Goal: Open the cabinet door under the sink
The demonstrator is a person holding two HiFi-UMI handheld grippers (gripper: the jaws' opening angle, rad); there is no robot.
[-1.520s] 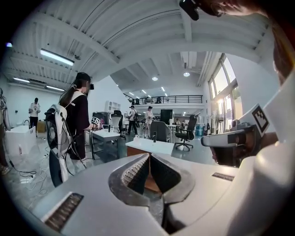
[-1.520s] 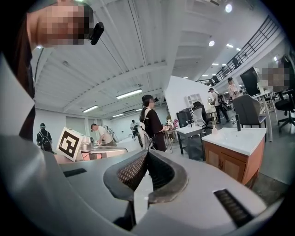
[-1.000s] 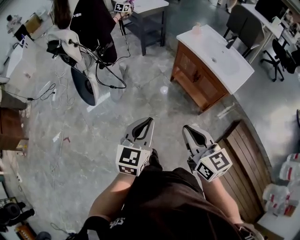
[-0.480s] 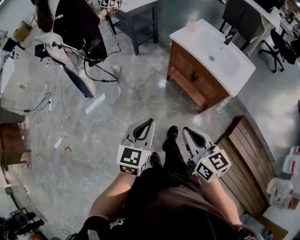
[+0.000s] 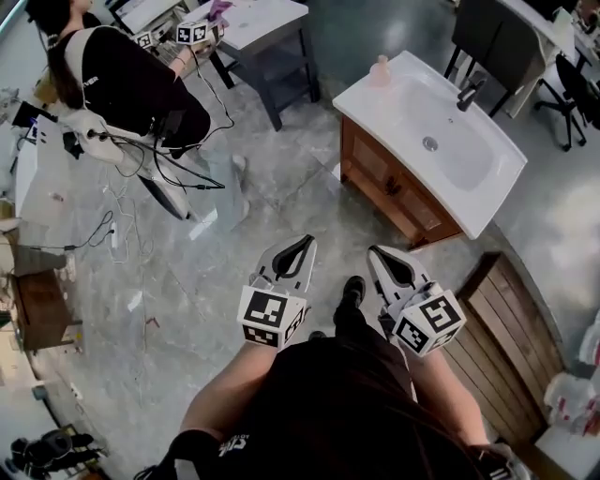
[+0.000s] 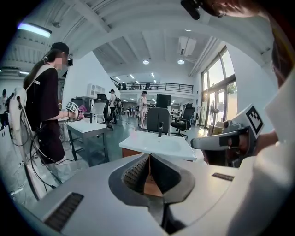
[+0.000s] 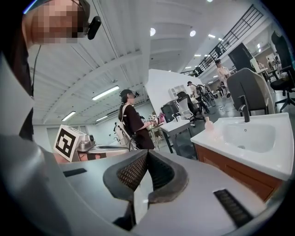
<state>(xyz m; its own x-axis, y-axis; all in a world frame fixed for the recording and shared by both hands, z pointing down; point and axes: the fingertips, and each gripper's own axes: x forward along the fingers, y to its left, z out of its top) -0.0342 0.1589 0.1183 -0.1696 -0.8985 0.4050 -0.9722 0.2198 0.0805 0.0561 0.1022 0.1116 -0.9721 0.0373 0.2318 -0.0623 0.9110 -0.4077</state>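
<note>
- Grey stone floor filled the head view of a wide open workroom, with loose cables trailing over it at the left.
- At the far left another person in black stood by a grey counter and took no part in the task.
- Left gripper was held out in front of the wearer at about waist height. In its own view its fingers were pressed together with nothing between them.
- Between the two grippers a shoe showed on the floor, mid-step.
- Right gripper rode level with the left, its fingers likewise closed tight and empty.
- To the right and beyond them stood the cabinet, brown wood under the white sink, its doors shut and facing the wearer.
- Over the last second the cabinet had slid lower and nearer in the head view while both grippers kept their pose. This read as a walk-up to the cabinet.
- It was still well apart from either gripper, so the approach was unfinished. The fingers would probably need to part before they could take a door handle.
- At the far right a slatted wooden panel lay on the floor beside the path.
</note>
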